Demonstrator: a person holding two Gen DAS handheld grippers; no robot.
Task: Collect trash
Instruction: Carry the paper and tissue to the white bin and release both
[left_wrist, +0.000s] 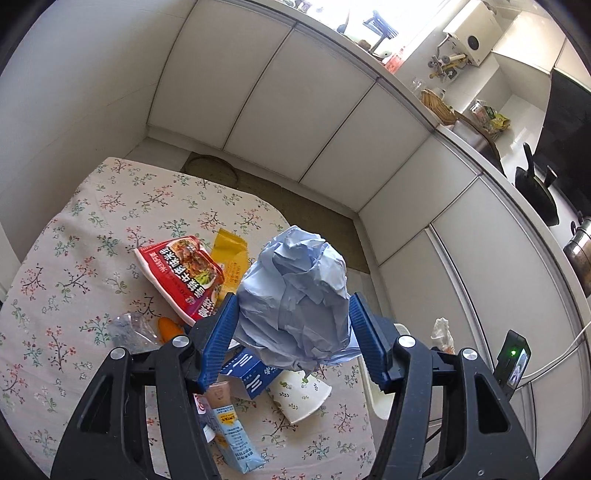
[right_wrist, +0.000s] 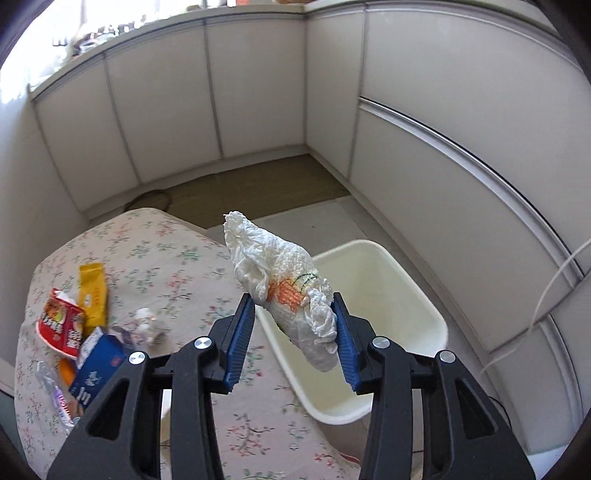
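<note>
A: What's the left tool (left_wrist: 293, 334) got?

B: A crumpled ball of blue paper (left_wrist: 295, 295), pinched between its two blue pads above the worktop (left_wrist: 74, 236).

A: And below?

B: On the flowered cloth lie a red food packet (left_wrist: 181, 275), a yellow sachet (left_wrist: 231, 258) just behind it, a blue carton (left_wrist: 249, 373), a tipped paper cup (left_wrist: 301, 397) and a clear bottle (left_wrist: 129, 332).

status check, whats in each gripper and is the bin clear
Left gripper shut on blue paper ball. Right gripper shut on white paper towel, above cream bin. Bin looks empty, path clear.
</note>
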